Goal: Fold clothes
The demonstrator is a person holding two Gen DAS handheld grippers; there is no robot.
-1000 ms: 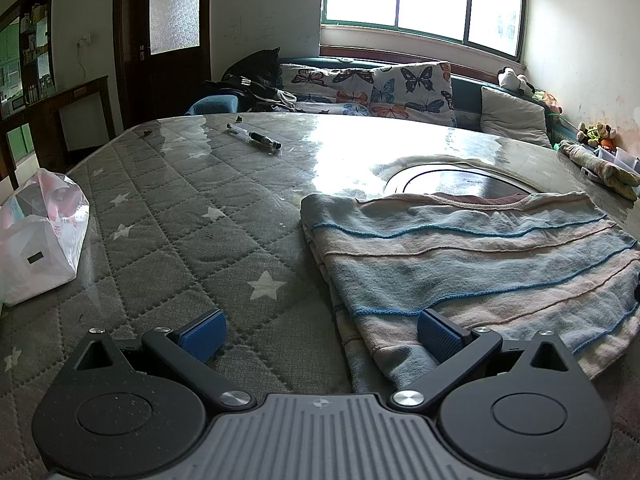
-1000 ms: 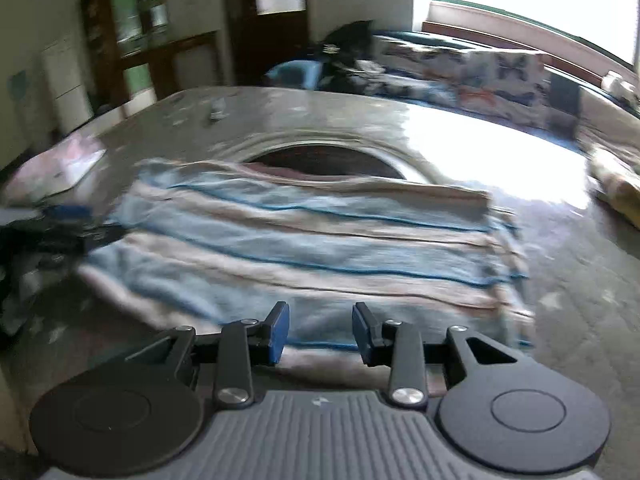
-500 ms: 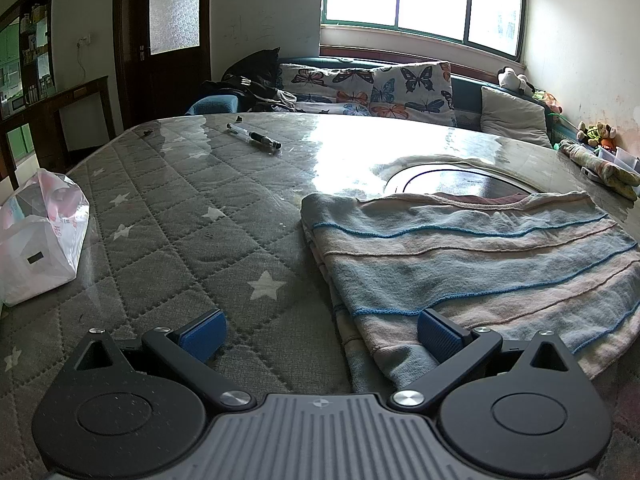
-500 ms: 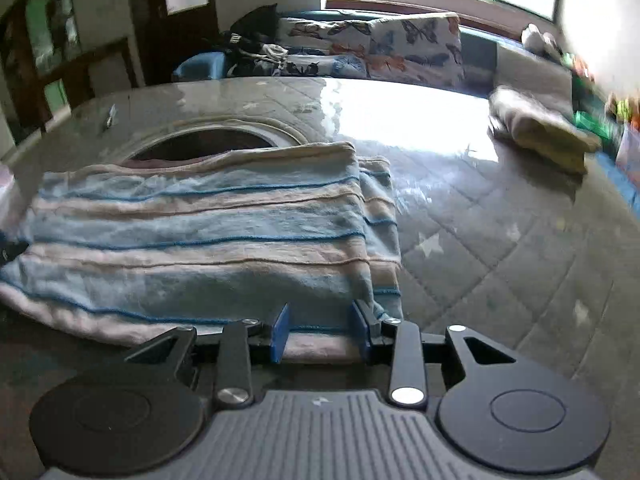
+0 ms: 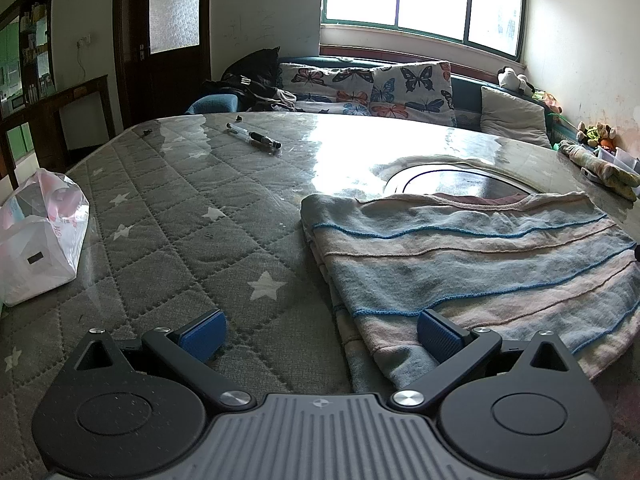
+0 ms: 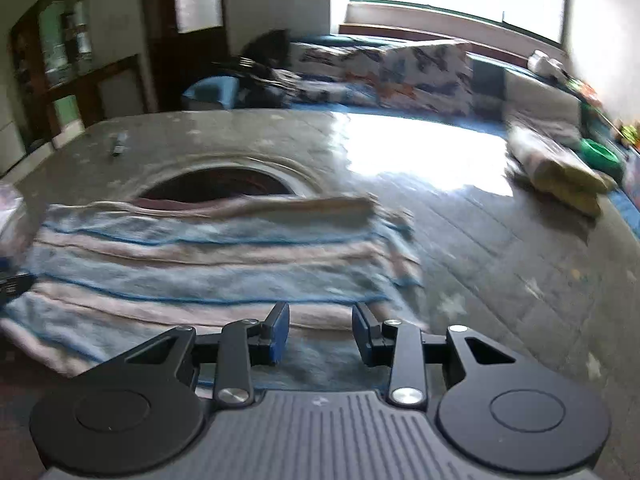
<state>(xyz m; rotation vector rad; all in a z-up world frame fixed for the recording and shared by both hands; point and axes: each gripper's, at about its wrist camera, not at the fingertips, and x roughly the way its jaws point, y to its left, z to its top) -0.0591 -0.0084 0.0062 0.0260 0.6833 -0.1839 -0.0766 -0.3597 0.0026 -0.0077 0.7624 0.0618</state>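
Striped top point(image 5: 472, 264) lay part-folded, more folds left. L gripper point(image 5: 320, 332) wide open, R gripper point(image 6: 320, 330) half open; both held nothing.

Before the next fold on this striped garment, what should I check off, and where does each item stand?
1. Striped garment lies flat on the table: ok.
2. Left gripper jaws wide open, empty: ok.
3. Right gripper partly open at the near hem, gripping nothing: ok.
4. Pens well clear of the cloth: ok.
5. Plastic bag clear of the cloth: ok.
6. Layers aligned underneath: cannot tell.
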